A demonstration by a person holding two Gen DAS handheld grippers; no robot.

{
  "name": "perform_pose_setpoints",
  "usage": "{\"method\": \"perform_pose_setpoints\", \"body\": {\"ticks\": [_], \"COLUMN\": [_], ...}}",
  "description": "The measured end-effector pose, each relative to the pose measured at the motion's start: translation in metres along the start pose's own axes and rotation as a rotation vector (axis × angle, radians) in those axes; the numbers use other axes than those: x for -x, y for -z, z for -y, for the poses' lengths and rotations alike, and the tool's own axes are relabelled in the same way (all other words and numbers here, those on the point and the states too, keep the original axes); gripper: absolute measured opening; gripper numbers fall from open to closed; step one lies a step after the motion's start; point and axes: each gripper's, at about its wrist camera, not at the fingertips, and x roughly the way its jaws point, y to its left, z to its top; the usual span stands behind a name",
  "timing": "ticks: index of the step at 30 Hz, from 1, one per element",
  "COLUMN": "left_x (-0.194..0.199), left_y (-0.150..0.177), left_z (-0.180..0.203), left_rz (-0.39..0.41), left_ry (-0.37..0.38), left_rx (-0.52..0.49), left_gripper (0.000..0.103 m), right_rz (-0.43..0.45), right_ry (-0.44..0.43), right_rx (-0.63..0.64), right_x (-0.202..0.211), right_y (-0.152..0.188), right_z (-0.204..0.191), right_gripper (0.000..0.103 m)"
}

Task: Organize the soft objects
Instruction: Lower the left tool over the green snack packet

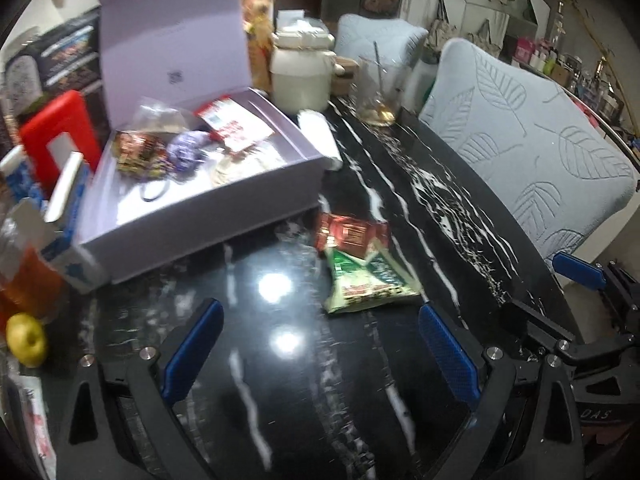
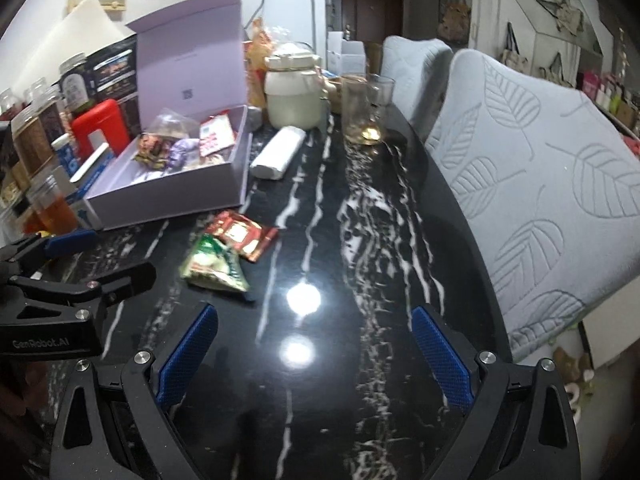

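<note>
Black marble table (image 2: 320,184), white-veined, under two bright glare spots. Left gripper (image 1: 320,344) spread wide and empty above the tabletop, blue pads (image 1: 192,348) well apart; right gripper (image 2: 312,352) likewise released, clasping nothing, its own pads (image 2: 440,356) parted over bare stone. Green packet (image 1: 368,280) flat on the table ahead of the left gripper, red packet (image 1: 352,234) touching its far edge, both just beside the front corner of the lilac box (image 1: 208,196). Box lid (image 1: 172,40) raised upright; inside, a brown patterned pouch (image 1: 140,154), a purple pouch (image 1: 186,150), a red-and-white card (image 1: 234,128), a clear bag (image 1: 160,114) and a black band (image 1: 154,192). White roll (image 2: 278,152) beside the box's right wall, cream jar (image 2: 294,94) behind it, glass (image 2: 360,108) with amber liquid farther right. Grey leaf-stitched chairs (image 2: 540,184) along the table's right edge. Yellow apple (image 1: 26,340) at left, near an orange-filled container (image 1: 24,280); red case (image 1: 60,132) behind the box. Left-wrist view motion-blurred, labels unreadable.
</note>
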Motion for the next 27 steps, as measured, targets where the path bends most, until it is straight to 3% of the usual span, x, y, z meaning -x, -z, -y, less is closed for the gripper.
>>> {"method": "perform_pose_setpoints", "body": {"ticks": [10, 15, 18, 21, 26, 27], "left_x": [-0.042, -0.065, -0.076, -0.076, -0.069, -0.069], "left_y": [-0.011, -0.011, -0.010, -0.008, -0.005, -0.006], "left_z": [0.031, 0.034, 0.029, 0.030, 0.029, 0.027], "left_rz": [-0.086, -0.149, -0.187, -0.162, -0.098, -0.094], "left_ry": [0.056, 0.002, -0.042, -0.033, -0.041, -0.038], "left_rx": [-0.031, -0.047, -0.007, -0.022, -0.054, -0.051], "left_gripper": [0.100, 0.100, 0.100, 0.099, 0.064, 0.062], "right_rz": [-0.050, -0.064, -0.070, -0.087, -0.101, -0.101], "right_ry": [0.036, 0.038, 0.037, 0.020, -0.006, -0.008], "right_rx": [-0.037, -0.039, -0.036, -0.031, -0.011, -0.005], "right_x": [-0.008, -0.012, -0.016, -0.024, -0.034, -0.036], "right_y": [0.004, 0.002, -0.001, -0.004, -0.011, -0.013], "right_z": [0.030, 0.036, 0.038, 0.038, 0.032, 0.031], "right_gripper": [0.099, 0.099, 0.099, 0.099, 0.099, 0.099]}}
